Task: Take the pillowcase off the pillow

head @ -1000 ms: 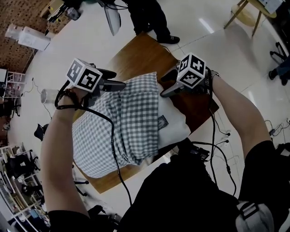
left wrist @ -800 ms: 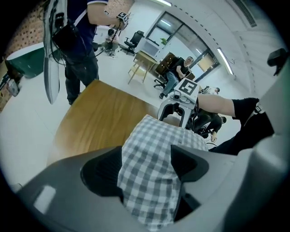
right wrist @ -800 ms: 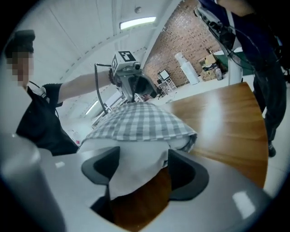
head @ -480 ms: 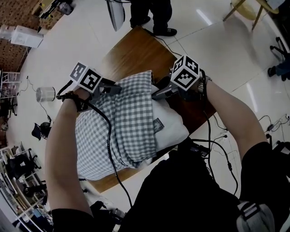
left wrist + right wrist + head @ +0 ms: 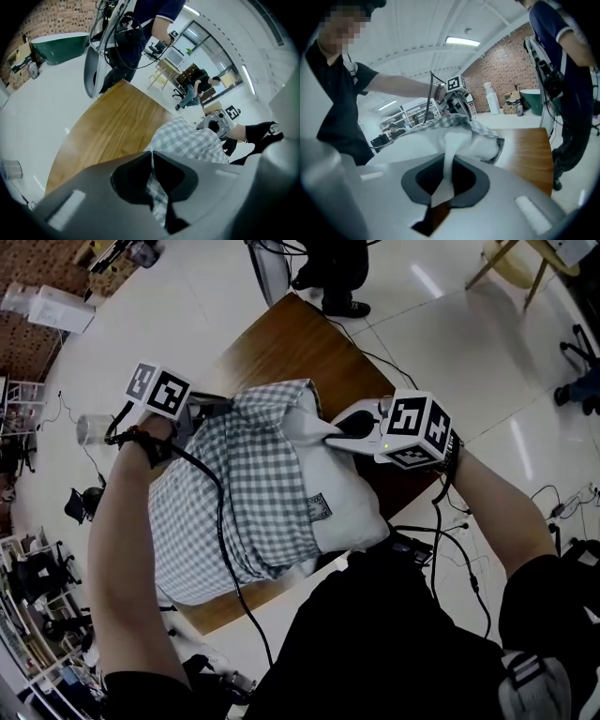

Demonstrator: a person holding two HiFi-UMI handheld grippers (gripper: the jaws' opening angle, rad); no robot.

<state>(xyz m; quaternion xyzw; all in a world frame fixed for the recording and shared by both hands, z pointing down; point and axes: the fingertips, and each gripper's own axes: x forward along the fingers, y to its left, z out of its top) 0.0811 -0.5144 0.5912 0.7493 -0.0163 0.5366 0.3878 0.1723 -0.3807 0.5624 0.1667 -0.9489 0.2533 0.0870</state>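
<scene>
In the head view the table [image 5: 291, 343] shows mostly at 12 o'clock, and the pillowcase [image 5: 244, 484] and pillow [image 5: 352, 493] cover much of the rest. The print on the pillow's label [image 5: 319, 507] is too small to read. The top edge cuts off the standing person [image 5: 328, 259] above the legs, and the chair [image 5: 514, 273] at 1 o'clock above its seat. The left gripper [image 5: 217, 407] has its tips buried in checked folds.

We count one pillow [image 5: 354, 495], one pillowcase [image 5: 234, 493] and one table [image 5: 286, 343]. We count two grippers: the left gripper [image 5: 217, 409] and the right gripper [image 5: 331, 434]. We also record one bystander [image 5: 333, 263], one chair [image 5: 511, 266] and one jar [image 5: 91, 430].
</scene>
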